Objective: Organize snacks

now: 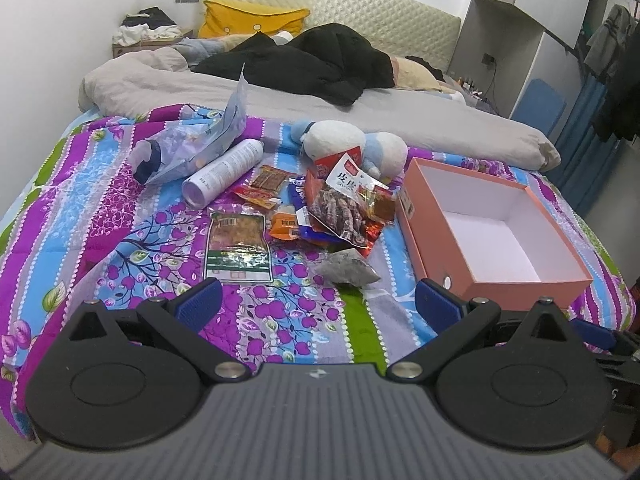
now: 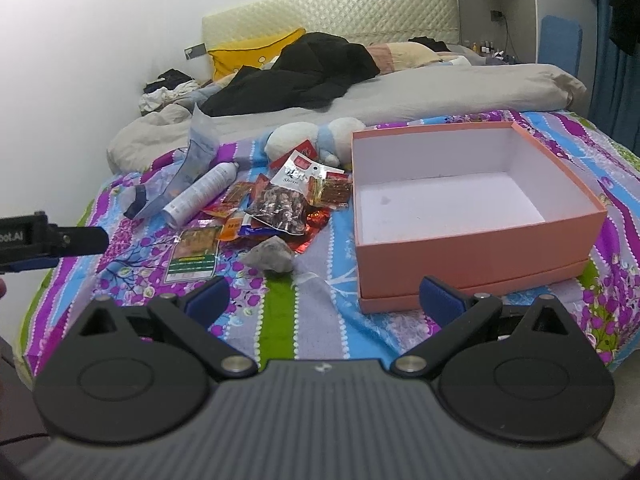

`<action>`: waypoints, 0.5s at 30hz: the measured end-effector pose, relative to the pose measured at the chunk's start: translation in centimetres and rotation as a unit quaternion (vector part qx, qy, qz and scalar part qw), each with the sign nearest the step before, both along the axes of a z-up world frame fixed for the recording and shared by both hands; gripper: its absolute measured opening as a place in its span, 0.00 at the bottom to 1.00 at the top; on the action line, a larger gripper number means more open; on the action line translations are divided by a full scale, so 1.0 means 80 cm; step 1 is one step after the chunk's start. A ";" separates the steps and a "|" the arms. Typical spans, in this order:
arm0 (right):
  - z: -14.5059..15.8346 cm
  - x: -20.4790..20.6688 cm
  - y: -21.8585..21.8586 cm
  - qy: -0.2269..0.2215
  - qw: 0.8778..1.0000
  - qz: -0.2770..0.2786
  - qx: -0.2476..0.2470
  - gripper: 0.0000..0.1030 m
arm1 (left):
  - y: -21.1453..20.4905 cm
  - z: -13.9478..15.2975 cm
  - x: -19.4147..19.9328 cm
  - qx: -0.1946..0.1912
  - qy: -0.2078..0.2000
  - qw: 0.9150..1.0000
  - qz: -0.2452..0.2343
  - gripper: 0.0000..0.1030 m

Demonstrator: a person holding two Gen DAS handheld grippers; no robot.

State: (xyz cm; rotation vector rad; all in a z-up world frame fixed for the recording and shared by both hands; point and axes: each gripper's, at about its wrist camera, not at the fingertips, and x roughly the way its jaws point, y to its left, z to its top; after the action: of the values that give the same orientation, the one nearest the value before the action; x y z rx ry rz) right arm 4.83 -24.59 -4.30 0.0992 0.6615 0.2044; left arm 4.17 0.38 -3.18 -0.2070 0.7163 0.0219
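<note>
A heap of snack packets lies on the patterned quilt, near the middle of the bed's foot end. On top sits 1 clear bag of dark brown pieces with a white and red header; under and around it are several red and orange foil packets, too overlapped to count. 1 flat packet with a green label lies apart at the heap's near left, and 1 small grey pouch lies at the near edge, closest to the grippers.

Just right of the heap stands 1 open pink box, white inside and holding nothing, seated in what looks like its own lid. Behind the heap, touching it, lies 1 white and pale-blue plush toy. To the left, 1 white spray can lies on its side beside the packets, and 1 crumpled clear plastic bag rests against the can.

Farther back are a grey duvet, a black garment and 1 yellow pillow.

The left gripper hovers low over the quilt in front of the heap, its 2 blue-padded jaws spread wide and holding nothing. The right gripper does likewise, jaws wide apart, its right pad near the box's front corner.
</note>
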 end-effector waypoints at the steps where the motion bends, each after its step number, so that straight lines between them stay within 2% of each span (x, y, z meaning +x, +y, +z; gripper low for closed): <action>1: -0.002 0.002 0.002 0.001 1.000 0.001 0.001 1.00 | 0.002 -0.003 0.004 0.000 0.002 1.000 0.000 1.00; 15: -0.037 0.022 0.035 0.010 1.000 0.028 -0.008 0.99 | 0.041 -0.054 0.046 -0.007 0.035 0.999 0.014 1.00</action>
State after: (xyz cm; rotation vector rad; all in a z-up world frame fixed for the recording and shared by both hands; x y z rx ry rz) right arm 6.58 -21.80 -7.23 0.0672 0.6866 0.2521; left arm 7.89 3.67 -7.46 -0.2297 0.7827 0.0515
